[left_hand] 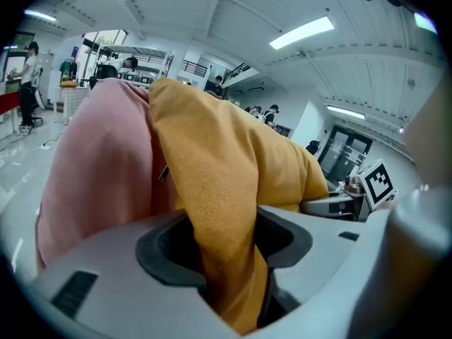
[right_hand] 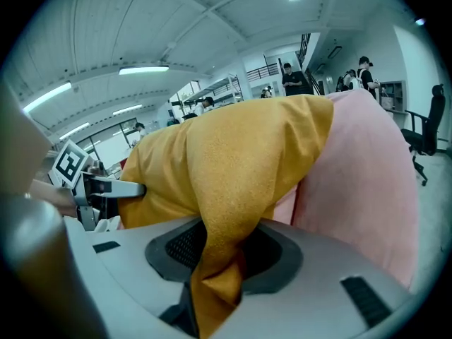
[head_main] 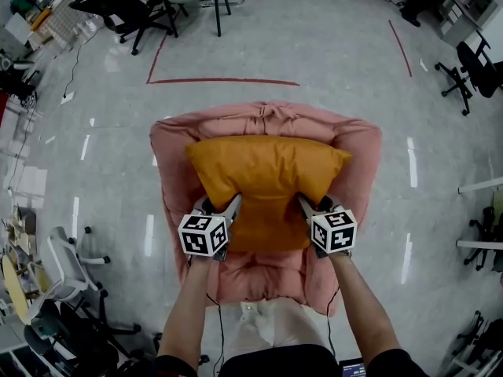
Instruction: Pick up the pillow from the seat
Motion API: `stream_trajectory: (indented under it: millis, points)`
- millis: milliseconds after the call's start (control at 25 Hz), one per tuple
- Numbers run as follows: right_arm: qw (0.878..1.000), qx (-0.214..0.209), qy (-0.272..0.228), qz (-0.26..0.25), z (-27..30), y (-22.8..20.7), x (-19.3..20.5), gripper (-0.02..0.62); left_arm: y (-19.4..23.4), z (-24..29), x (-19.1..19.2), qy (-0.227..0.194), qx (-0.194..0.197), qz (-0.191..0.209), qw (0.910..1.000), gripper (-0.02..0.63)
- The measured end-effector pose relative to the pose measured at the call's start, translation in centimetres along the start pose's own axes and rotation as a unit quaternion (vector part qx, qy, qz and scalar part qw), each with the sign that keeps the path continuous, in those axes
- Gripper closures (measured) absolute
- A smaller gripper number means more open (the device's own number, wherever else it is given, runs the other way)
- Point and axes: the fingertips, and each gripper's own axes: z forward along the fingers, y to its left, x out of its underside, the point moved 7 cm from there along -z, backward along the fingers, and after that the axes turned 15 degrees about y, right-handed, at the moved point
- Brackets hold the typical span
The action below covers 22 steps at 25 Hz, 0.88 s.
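An orange pillow (head_main: pixel 267 175) lies on the seat of a pink armchair (head_main: pixel 354 155), leaning toward its backrest. My left gripper (head_main: pixel 228 210) is shut on the pillow's near left edge, and my right gripper (head_main: pixel 306 206) is shut on its near right edge. In the left gripper view a fold of the orange pillow (left_hand: pixel 226 161) runs down between the jaws of the left gripper (left_hand: pixel 229 260), pinched there, with the pink armchair (left_hand: pixel 99 161) behind it. The right gripper view shows the same: pillow (right_hand: pixel 233 154) fabric squeezed in the right gripper (right_hand: pixel 219 260), the armchair (right_hand: pixel 360 189) at the right.
The armchair stands on a glossy grey floor with red tape lines (head_main: pixel 224 80). Black office chairs (head_main: pixel 118 10) stand at the far left and another one (head_main: pixel 475 69) at the right. More chairs and a desk (head_main: pixel 47 289) crowd the near left. People stand in the background.
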Motion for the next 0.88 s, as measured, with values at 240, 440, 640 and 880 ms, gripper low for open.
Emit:
stream_trajectory:
  millis: [240, 440, 640, 880]
  points:
    - [1.000, -0.008, 0.000, -0.003, -0.3, 0.5, 0.0, 0.485, -0.2, -0.3, 0.1, 0.005, 0.002, 0.006, 1.0000, 0.393]
    - [1.000, -0.014, -0.002, 0.003, -1.0, 1.0, 0.2, 0.486, -0.5, -1.2, 0.3, 0.006, 0.002, 0.008, 0.9999, 0.393]
    - [1.000, -0.018, -0.008, 0.005, -1.8, 1.8, 0.6, 0.486, -0.8, -2.3, 0.9, 0.003, 0.003, 0.009, 1.0000, 0.393]
    - [0.999, -0.020, -0.022, 0.012, -3.2, 2.9, 0.9, 0.485, -1.3, -3.9, 1.3, -0.002, 0.011, 0.010, 0.9999, 0.395]
